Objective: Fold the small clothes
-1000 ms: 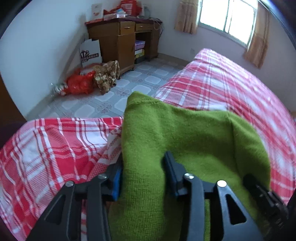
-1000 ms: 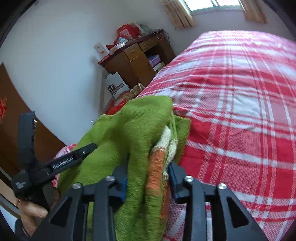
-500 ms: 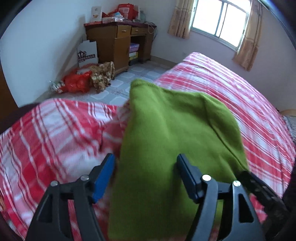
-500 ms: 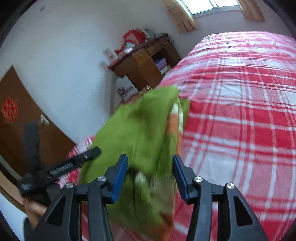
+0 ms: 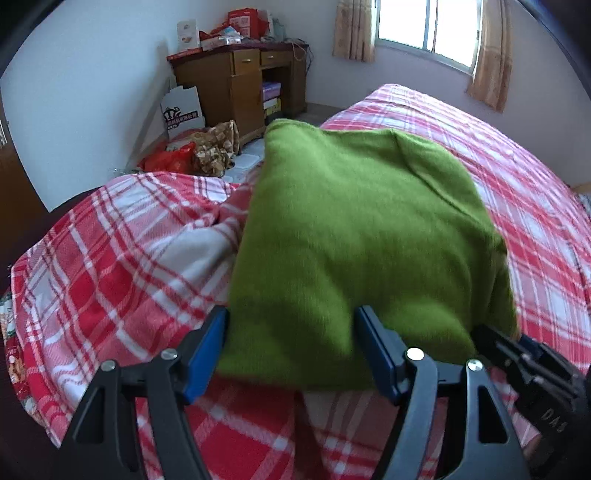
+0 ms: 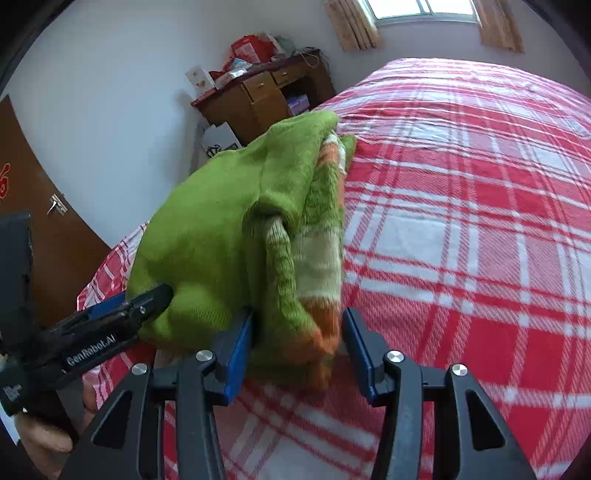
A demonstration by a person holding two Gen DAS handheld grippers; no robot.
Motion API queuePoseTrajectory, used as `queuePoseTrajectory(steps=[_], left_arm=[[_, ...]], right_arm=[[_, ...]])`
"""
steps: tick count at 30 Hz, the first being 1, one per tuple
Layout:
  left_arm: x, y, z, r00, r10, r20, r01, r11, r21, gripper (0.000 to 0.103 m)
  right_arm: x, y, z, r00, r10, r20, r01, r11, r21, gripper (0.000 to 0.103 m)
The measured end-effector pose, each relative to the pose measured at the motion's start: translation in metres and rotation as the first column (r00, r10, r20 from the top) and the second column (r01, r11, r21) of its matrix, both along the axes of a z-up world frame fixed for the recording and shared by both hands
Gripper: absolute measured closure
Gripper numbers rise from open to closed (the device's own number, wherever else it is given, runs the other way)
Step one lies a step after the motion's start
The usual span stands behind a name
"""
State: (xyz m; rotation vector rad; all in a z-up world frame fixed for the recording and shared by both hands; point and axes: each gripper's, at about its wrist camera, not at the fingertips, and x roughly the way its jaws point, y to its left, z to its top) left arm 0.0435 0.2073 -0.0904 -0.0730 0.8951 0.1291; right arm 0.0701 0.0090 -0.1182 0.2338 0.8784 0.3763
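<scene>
- Green knitted garment (image 5: 354, 236) is seen lying folded on the red-and-white plaid bed cover (image 5: 122, 266), near the corner of the bed closest to the cameras.
- From the right wrist view, the garment (image 6: 221, 236) is shown as a thick bundle; orange, cream and pale green striped knit (image 6: 321, 266) is exposed along its right edge.
- Left gripper (image 5: 291, 350) is held with its jaws apart at the near edge of the garment; the blue pads (image 5: 207, 350) stand on either side of the green fabric and nothing is clamped between them.
- Right gripper (image 6: 297, 354) is likewise spread wide, its blue pads (image 6: 238, 354) flanking the striped end of the bundle; whether the left pad touches the knit cannot be told.
- In the right wrist view the left gripper (image 6: 147, 302) is seen from the side, its tip against the green fabric at the bundle's left edge.
- In the left wrist view part of the right gripper (image 5: 532, 365) is visible at the lower right, just beside the garment's edge.
- Beyond the bed, a wooden desk (image 5: 240, 88) piled with boxes is placed against the wall, with a white cardboard box (image 5: 183, 110) and a red bag (image 5: 168, 160) on the floor beside it.
- A curtained window (image 5: 424, 26) is set in the far wall, and a brown door (image 6: 33, 206) is seen at the left of the right wrist view.
</scene>
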Motion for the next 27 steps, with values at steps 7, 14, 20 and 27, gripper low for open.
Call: queuePoseTrajectory(steps=[7,14,20,27], left_arm=[[-0.046,-0.011,0.006,0.999,0.006,0.041,-0.01,0.995,0.099,0.029],[-0.087,-0.028,0.04,0.984,-0.009,0.176,-0.016,0.99,0.139,0.004],[-0.112,-0.038,0.07,0.968,-0.045,0.248,-0.001,0.983,0.182,0.0],[-0.142,-0.037,0.092,0.96,-0.02,0.278,-0.042,0.976,0.215,0.0]], right_arm=[[-0.043,-0.011,0.01,0.997,-0.078,-0.017,0.077,0.994,-0.08,0.053],[-0.1,-0.023,0.052,0.981,-0.125,0.147,0.145,0.98,-0.133,0.049],[-0.139,-0.026,0.101,0.95,-0.149,0.275,0.185,0.976,-0.112,0.033],[-0.176,-0.023,0.142,0.916,-0.169,0.365,0.207,0.976,-0.066,0.033]])
